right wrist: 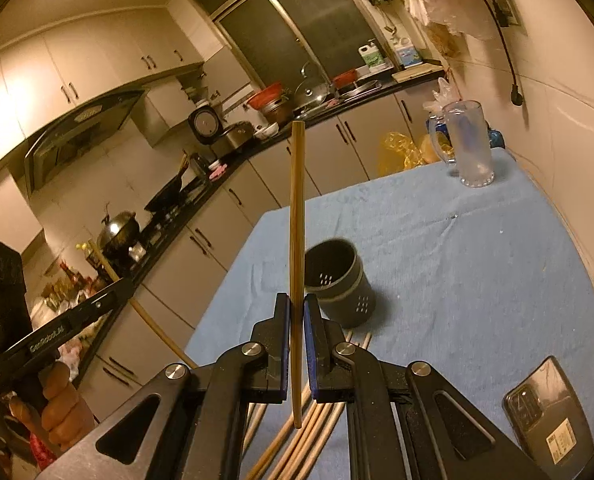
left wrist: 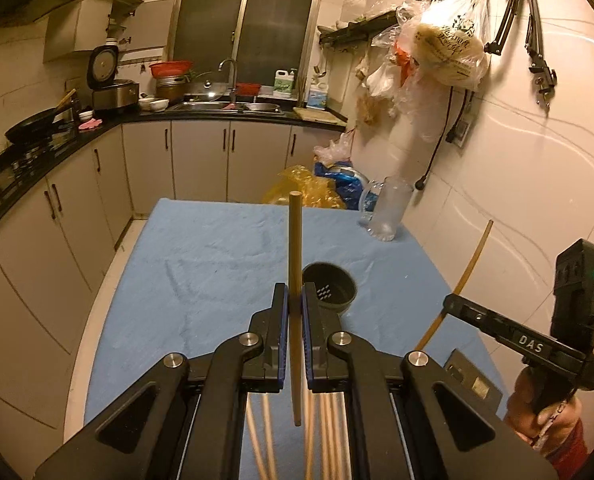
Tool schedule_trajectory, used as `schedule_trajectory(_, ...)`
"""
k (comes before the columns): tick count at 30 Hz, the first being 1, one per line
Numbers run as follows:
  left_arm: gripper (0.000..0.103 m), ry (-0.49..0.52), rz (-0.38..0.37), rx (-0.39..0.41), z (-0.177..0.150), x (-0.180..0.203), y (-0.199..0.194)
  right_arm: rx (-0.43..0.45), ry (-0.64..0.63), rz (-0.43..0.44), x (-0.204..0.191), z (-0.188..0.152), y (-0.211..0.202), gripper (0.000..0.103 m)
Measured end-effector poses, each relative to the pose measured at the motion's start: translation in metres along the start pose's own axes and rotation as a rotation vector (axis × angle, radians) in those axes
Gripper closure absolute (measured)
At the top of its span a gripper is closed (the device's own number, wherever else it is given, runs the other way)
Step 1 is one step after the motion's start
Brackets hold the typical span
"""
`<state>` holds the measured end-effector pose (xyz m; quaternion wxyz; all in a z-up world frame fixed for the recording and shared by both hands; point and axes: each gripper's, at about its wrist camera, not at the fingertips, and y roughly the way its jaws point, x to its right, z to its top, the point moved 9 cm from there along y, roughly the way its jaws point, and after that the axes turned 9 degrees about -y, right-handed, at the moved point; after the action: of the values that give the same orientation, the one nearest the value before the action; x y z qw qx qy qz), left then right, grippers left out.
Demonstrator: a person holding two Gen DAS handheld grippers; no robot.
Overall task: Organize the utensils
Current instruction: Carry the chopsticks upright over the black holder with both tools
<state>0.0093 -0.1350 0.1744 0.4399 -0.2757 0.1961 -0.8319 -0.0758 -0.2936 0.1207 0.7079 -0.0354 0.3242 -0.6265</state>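
Observation:
My left gripper [left wrist: 295, 300] is shut on a wooden chopstick [left wrist: 295, 248] that stands nearly upright above the blue-covered table [left wrist: 201, 256]. My right gripper [right wrist: 296, 304] is shut on another chopstick [right wrist: 297, 208], also upright. A dark round utensil holder [left wrist: 331, 286] [right wrist: 343, 280] with drain holes stands on the cloth just beyond both grippers, a little right of them. Several loose chopsticks [right wrist: 317, 420] [left wrist: 263, 432] lie on the cloth beneath the grippers. Each gripper shows in the other's view: the right one [left wrist: 449, 302] with its stick at the right, the left one [right wrist: 127, 286] at the left.
A clear glass mug [left wrist: 389, 212] [right wrist: 469, 148] stands at the table's far right corner. A phone [right wrist: 549, 412] lies at the near right edge. A tiled wall [left wrist: 517, 168] runs along the right side; kitchen counters and cabinets [left wrist: 73, 184] line the left and back.

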Motion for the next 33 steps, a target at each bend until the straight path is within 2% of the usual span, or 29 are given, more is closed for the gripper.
schedule_trajectory(12, 0.097, -0.058, -0.045, 0.018, 0.071, 0.020, 0.033, 0.105, 0.082, -0.035, 0.021, 0.072, 0.006, 0.095)
schedule_trajectory(18, 0.097, -0.098, -0.062, 0.051, 0.104, 0.023, 0.058, 0.137, 0.089, -0.083, 0.031, 0.106, 0.026, 0.095)
schedule_trajectory(20, 0.097, -0.115, -0.072, 0.040, 0.108, 0.023, 0.075, 0.138, 0.087, -0.098, 0.035, 0.111, 0.035, 0.095)
schedule_trajectory(24, 0.097, -0.122, -0.067, -0.006, 0.099, 0.019, 0.109, 0.096, 0.081, -0.122, 0.043, 0.108, 0.065, 0.095)
schedule_trajectory(33, 0.097, -0.123, -0.057, -0.108, 0.069, 0.010, 0.169, -0.068, 0.117, -0.104, 0.062, 0.062, 0.132, 0.095)
